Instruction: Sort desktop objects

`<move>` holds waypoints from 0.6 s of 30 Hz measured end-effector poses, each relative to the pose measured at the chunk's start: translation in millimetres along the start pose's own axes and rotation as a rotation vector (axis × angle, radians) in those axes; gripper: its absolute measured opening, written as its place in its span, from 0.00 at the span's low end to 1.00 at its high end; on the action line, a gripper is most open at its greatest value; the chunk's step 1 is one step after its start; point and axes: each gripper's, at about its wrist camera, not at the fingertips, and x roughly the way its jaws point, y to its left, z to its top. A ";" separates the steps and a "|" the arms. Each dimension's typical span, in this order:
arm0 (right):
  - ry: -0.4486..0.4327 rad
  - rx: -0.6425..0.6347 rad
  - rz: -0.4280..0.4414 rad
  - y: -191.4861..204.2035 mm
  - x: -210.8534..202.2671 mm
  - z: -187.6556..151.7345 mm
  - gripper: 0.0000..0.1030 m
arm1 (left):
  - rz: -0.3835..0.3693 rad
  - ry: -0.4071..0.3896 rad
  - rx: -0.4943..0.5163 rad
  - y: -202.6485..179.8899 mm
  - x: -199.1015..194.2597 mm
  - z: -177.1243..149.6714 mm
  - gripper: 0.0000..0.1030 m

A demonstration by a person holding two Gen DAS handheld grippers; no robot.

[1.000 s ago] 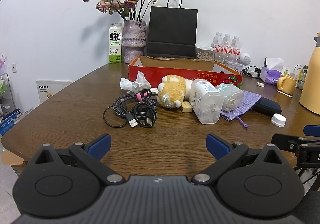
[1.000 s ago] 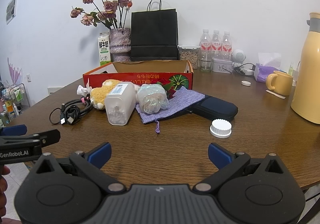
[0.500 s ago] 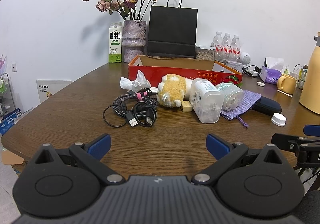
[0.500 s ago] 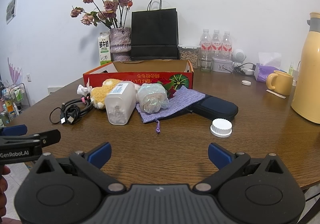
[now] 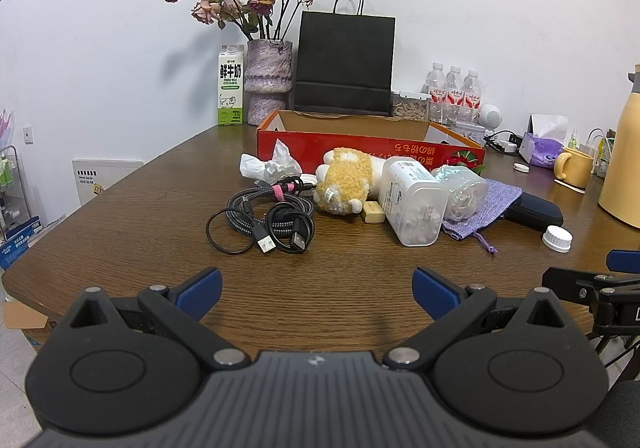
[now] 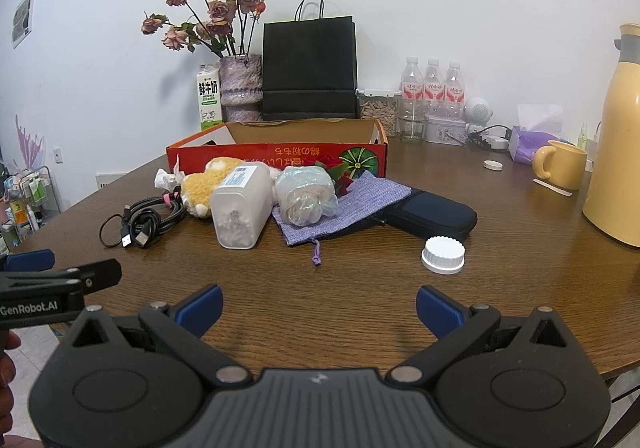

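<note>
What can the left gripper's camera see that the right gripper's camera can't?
Only the left wrist view shows the small tan block lying beside the plush toy; in the right wrist view the white jar hides that spot.

Only the right wrist view shows part of a hand at the left edge.

Both show the cables, the red box, the purple pouch, the white cap and the yellow mug. The left gripper and right gripper are both open and empty.

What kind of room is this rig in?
Probably an office meeting or break room rather than a home, though that is a guess: a large brown wooden table against a bare white wall, carrying shrink-wrapped water bottles, a tall yellow thermos jug and a black paper carrier bag.
</note>
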 end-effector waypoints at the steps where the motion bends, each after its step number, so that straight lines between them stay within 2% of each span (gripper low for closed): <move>1: 0.000 0.000 0.000 -0.3 -0.1 0.0 1.00 | 0.000 0.000 0.000 0.0 0.0 0.0 1.00; 13: 0.004 0.006 0.001 -3.2 2.8 1.2 1.00 | -0.005 0.020 -0.011 3.3 4.8 1.7 1.00; 18: 0.019 0.014 -0.011 -11.5 17.8 1.2 1.00 | 0.019 0.031 -0.011 8.1 17.7 10.9 1.00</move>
